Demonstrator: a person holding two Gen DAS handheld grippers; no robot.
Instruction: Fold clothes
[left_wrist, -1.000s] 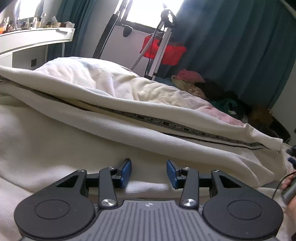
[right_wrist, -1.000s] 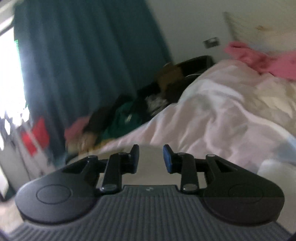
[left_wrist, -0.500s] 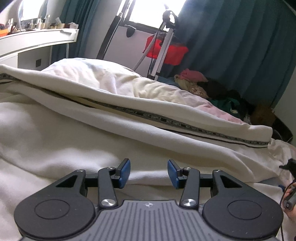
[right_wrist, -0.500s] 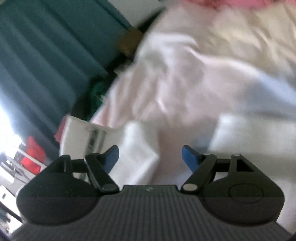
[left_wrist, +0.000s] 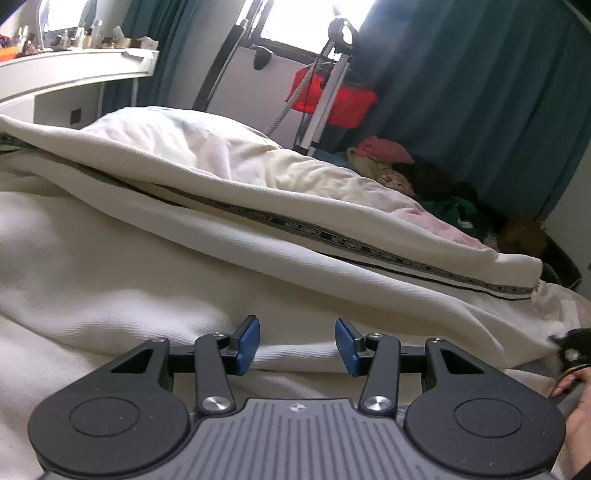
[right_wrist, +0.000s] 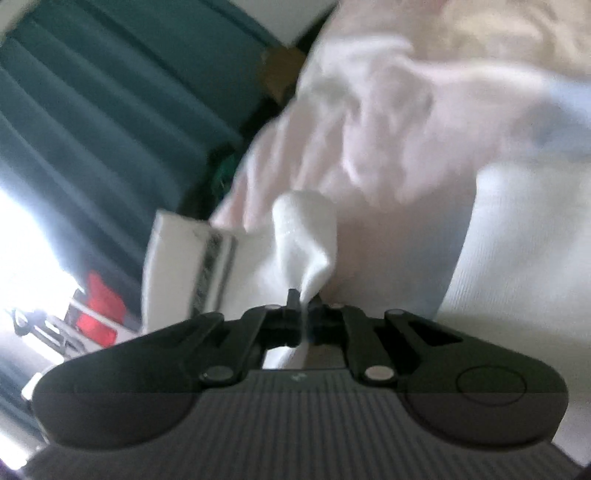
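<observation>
A cream ribbed garment (left_wrist: 155, 266) with a black lettered stripe (left_wrist: 332, 236) lies spread across the bed. My left gripper (left_wrist: 295, 347) is open and empty, low over the cloth near its front fold. In the right wrist view my right gripper (right_wrist: 304, 306) is shut on a pinched-up corner of the cream garment (right_wrist: 303, 236), which rises in a peak from between the jaws. The striped end of the garment (right_wrist: 210, 266) shows to the left of it. The right wrist view is blurred.
A pale pink and white duvet (left_wrist: 236, 155) lies behind the garment. A white desk (left_wrist: 74, 74) stands at the far left. A clothes rack with a red bag (left_wrist: 332, 96), dark teal curtains (left_wrist: 480, 92) and a pile of clothes (left_wrist: 424, 177) stand beyond the bed.
My right gripper swung down onto the cloth, opened wide, then shut on a corner of the garment. My left gripper stayed open and crept forward slightly.
</observation>
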